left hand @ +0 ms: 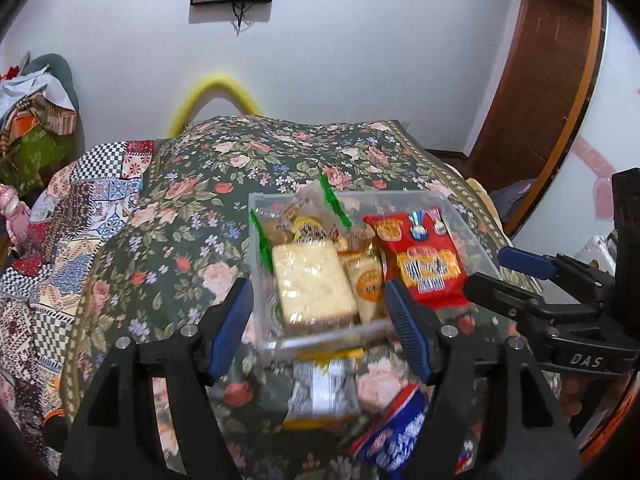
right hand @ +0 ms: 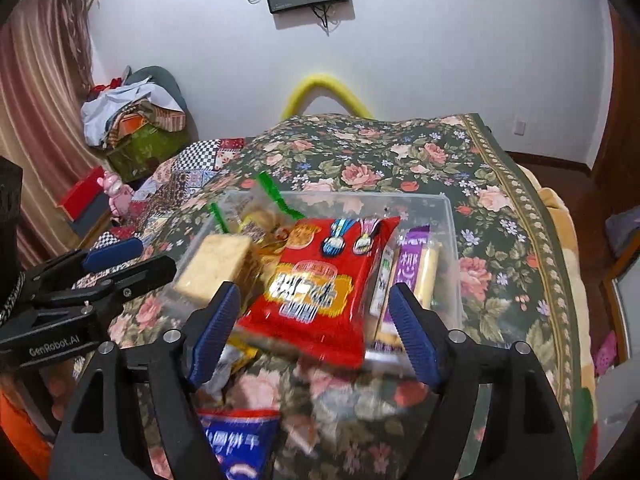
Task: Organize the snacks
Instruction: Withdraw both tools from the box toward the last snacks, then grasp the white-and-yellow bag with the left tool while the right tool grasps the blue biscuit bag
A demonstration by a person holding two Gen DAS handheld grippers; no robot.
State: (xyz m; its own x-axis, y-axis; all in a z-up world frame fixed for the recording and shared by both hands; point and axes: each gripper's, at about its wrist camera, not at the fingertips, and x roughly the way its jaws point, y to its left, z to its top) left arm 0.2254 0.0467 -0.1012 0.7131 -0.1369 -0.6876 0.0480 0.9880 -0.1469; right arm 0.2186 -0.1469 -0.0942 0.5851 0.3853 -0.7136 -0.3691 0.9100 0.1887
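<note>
Clear plastic bin (right hand: 448, 216) of snacks on the floral bedspread (right hand: 500, 200).
Red snack packet (right hand: 316, 284) lies tilted over its near rim; left gripper (left hand: 320, 320) and right gripper (right hand: 316, 320) both spread wide, holding nothing.

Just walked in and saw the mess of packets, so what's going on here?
A person with two handheld grippers is sorting snacks into a clear bin on a floral-covered bed. Both grippers are open and hold nothing. The red packet lies on top in the bin; a blue packet and a yellow-edged one remain outside.
</note>
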